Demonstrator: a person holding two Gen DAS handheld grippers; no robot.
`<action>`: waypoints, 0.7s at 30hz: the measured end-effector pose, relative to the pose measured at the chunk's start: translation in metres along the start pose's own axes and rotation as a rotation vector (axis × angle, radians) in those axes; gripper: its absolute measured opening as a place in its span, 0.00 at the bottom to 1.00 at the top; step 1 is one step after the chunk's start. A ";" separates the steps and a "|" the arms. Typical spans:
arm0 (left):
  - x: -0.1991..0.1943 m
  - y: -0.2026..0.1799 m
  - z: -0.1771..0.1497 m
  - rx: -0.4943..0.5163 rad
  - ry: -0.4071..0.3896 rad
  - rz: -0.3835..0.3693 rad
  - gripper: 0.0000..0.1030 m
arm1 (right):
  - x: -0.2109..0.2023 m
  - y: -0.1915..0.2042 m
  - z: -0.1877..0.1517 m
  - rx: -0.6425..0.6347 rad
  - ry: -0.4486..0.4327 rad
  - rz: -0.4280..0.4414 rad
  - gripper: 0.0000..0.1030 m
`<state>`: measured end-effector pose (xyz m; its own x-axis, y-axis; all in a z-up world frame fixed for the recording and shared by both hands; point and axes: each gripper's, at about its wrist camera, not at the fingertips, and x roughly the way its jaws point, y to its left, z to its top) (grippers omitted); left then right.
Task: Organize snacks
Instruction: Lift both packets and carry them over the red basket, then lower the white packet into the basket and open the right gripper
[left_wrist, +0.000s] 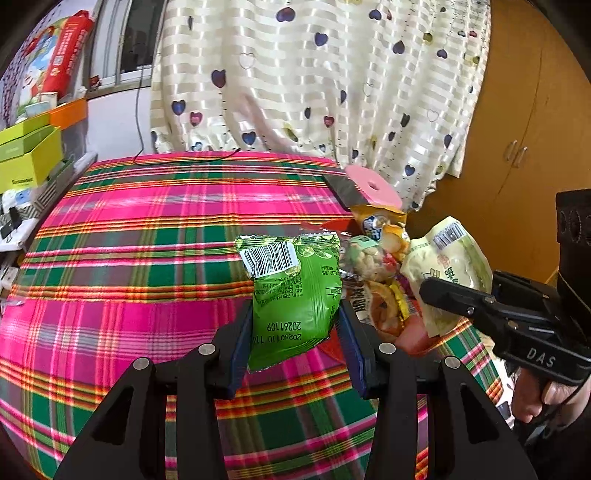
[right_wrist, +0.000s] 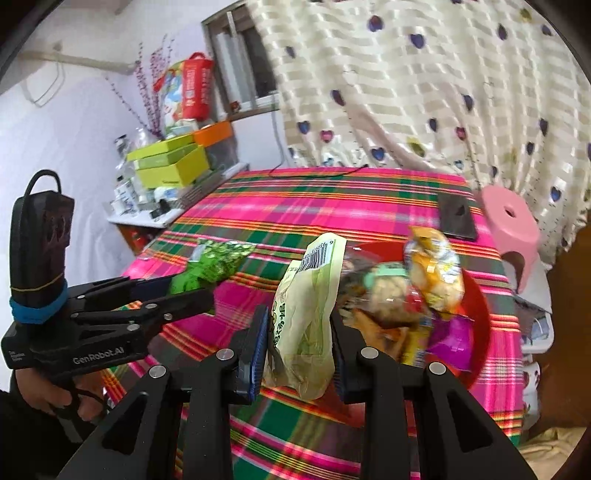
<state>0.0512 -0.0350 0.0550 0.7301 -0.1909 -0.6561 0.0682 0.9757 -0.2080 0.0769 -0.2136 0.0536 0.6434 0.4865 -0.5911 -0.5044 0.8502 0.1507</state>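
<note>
My left gripper (left_wrist: 295, 317) is shut on a green snack packet (left_wrist: 295, 291) with a white barcode label and holds it above the plaid tablecloth. It also shows in the right wrist view (right_wrist: 210, 266). My right gripper (right_wrist: 299, 332) is shut on a pale yellow-green snack bag (right_wrist: 306, 314), which also shows in the left wrist view (left_wrist: 447, 266). A red bowl (right_wrist: 476, 314) at the right holds a pile of snacks, among them an orange packet (right_wrist: 436, 273) and a purple one (right_wrist: 450, 339).
The table carries a pink, green and orange plaid cloth (left_wrist: 147, 229). A dark flat object (right_wrist: 456, 216) lies near the far right edge, beside a pink stool (right_wrist: 513, 225). Green and orange boxes (right_wrist: 173, 162) are stacked on a side shelf at the left. A heart-patterned curtain (left_wrist: 314, 74) hangs behind.
</note>
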 end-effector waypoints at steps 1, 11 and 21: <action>0.002 -0.002 0.001 0.003 0.001 -0.005 0.44 | -0.002 -0.006 0.000 0.010 -0.002 -0.009 0.26; 0.021 -0.023 0.012 0.030 0.019 -0.045 0.44 | -0.014 -0.056 -0.005 0.093 -0.015 -0.097 0.26; 0.037 -0.032 0.018 0.048 0.044 -0.058 0.44 | 0.001 -0.065 -0.009 0.111 0.019 -0.085 0.26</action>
<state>0.0885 -0.0713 0.0504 0.6937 -0.2506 -0.6752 0.1425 0.9667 -0.2125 0.1054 -0.2696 0.0362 0.6693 0.4085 -0.6206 -0.3806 0.9059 0.1858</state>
